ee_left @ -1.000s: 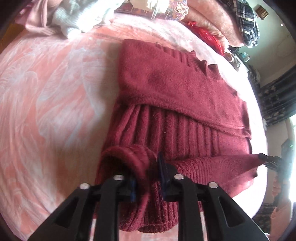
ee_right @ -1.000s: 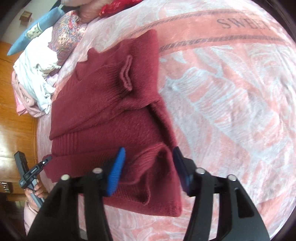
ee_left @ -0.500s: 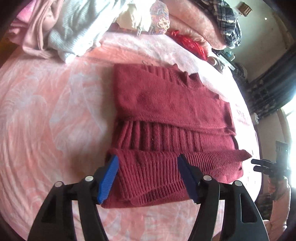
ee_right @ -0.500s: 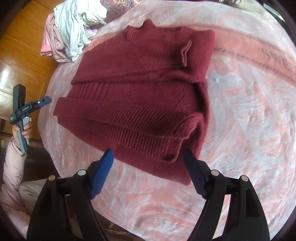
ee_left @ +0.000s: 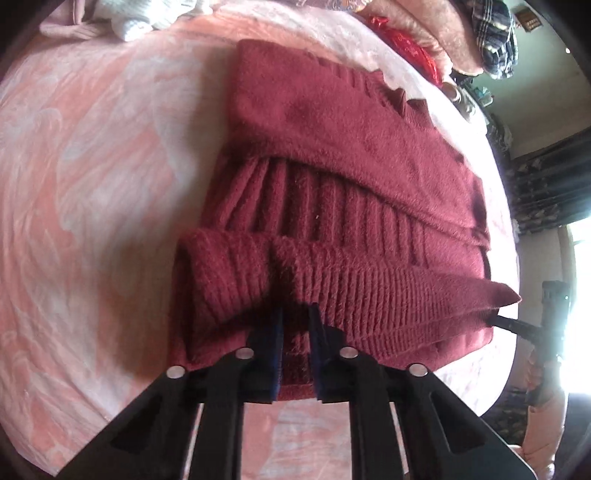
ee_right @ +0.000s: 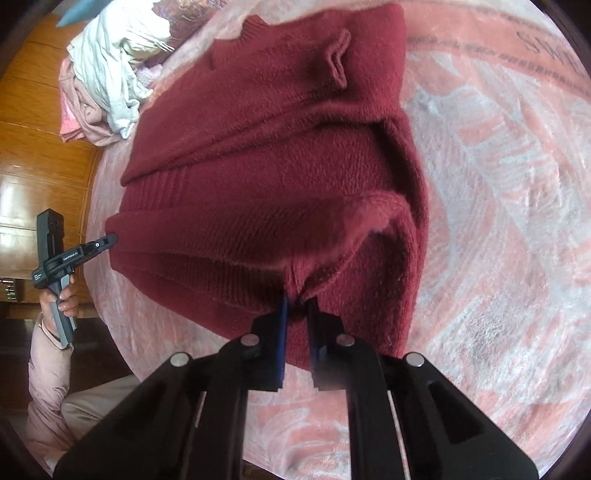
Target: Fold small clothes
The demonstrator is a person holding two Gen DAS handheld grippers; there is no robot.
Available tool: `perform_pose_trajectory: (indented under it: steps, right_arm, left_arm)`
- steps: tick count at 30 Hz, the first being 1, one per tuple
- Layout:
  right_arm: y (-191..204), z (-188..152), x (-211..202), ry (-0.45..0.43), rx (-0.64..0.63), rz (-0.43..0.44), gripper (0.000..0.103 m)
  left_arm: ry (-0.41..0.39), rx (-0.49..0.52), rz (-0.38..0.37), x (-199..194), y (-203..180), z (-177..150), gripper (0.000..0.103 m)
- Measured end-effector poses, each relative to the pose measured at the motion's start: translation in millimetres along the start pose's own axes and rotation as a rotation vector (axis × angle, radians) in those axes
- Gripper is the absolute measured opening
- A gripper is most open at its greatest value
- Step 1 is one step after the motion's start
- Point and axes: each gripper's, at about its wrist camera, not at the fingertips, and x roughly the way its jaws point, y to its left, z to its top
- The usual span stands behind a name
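Note:
A dark red knitted sweater (ee_left: 351,155) lies partly folded on a pink patterned bed cover (ee_left: 92,166). Its ribbed hem is rolled up toward me. My left gripper (ee_left: 295,314) is shut on the near left part of the rolled hem. My right gripper (ee_right: 297,301) is shut on the near right part of the sweater (ee_right: 266,155) and bunches the knit there. Each gripper shows small in the other view: the right one (ee_left: 498,320) at the hem's right tip, the left one (ee_right: 107,239) at the hem's left tip.
A pile of white and pink clothes (ee_right: 110,66) lies at the far left of the bed. A red item (ee_left: 410,48), pink bedding and a plaid cloth (ee_left: 495,33) lie at the far right. A wooden floor (ee_right: 44,155) is beyond the bed edge.
Half a second ago both grippers were open and back from the sweater. Now both have moved in and shut on the rolled hem.

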Motion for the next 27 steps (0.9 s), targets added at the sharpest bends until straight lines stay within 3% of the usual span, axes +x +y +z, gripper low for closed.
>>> perform_pose_trajectory:
  steps: [5, 7, 8, 10, 11, 13, 15, 18, 20, 23, 25, 27]
  right_arm:
    - [-11.5, 25.8, -34.9, -0.195, 0.127, 0.045, 0.008]
    - [-18.4, 32.7, -35.9, -0.212, 0.168, 0.015, 0.013]
    - [-20.0, 34.4, -33.9, -0.205, 0.166, 0.009, 0.018]
    - [-21.0, 32.7, -31.8, -0.201, 0.157, -0.010, 0.019]
    - [-19.5, 30.7, -30.2, -0.193, 0.141, -0.016, 0.019]
    - [-20.5, 27.3, -31.7, -0.178, 0.110, -0.048, 0.028]
    - [-22.5, 24.5, -34.4, -0.186, 0.091, -0.101, 0.033]
    - [-28.2, 18.8, -33.4, -0.141, 0.084, -0.096, 0.035]
    - [-25.5, 14.3, -27.6, -0.103, 0.091, -0.080, 0.044]
    - [-15.8, 9.1, -16.4, -0.044, 0.072, -0.098, 0.058]
    - [-12.3, 5.4, -6.9, -0.008, 0.062, -0.147, 0.061]
    - [-7.9, 2.3, 3.6, 0.028, 0.049, -0.128, 0.060]
  left_arm:
    - [-0.150, -0.017, -0.037, -33.2, -9.8, 27.2, 0.010]
    - [-0.189, 0.021, 0.017, -40.6, -16.1, 37.6, 0.010]
    - [-0.183, 0.044, 0.045, -40.9, -19.1, 40.6, 0.010]
    - [-0.107, 0.048, 0.087, -36.4, -16.6, 41.6, 0.023]
    - [-0.081, 0.032, 0.092, -36.0, -12.3, 37.5, 0.025]
    - [-0.033, 0.016, 0.054, -35.0, -5.9, 19.7, 0.041]
    - [0.026, 0.014, 0.025, -27.3, -8.0, -4.1, 0.049]
    - [0.067, 0.035, 0.080, -13.0, -13.0, -30.3, 0.054]
    - [0.113, -0.019, 0.057, -2.1, -7.5, -39.1, 0.055]
    - [0.117, -0.095, 0.078, 2.4, 4.8, -40.7, 0.059]
    - [0.096, -0.115, 0.103, 0.4, 11.1, -37.1, 0.064]
    - [0.069, -0.134, 0.125, -4.6, 15.8, -34.6, 0.065]
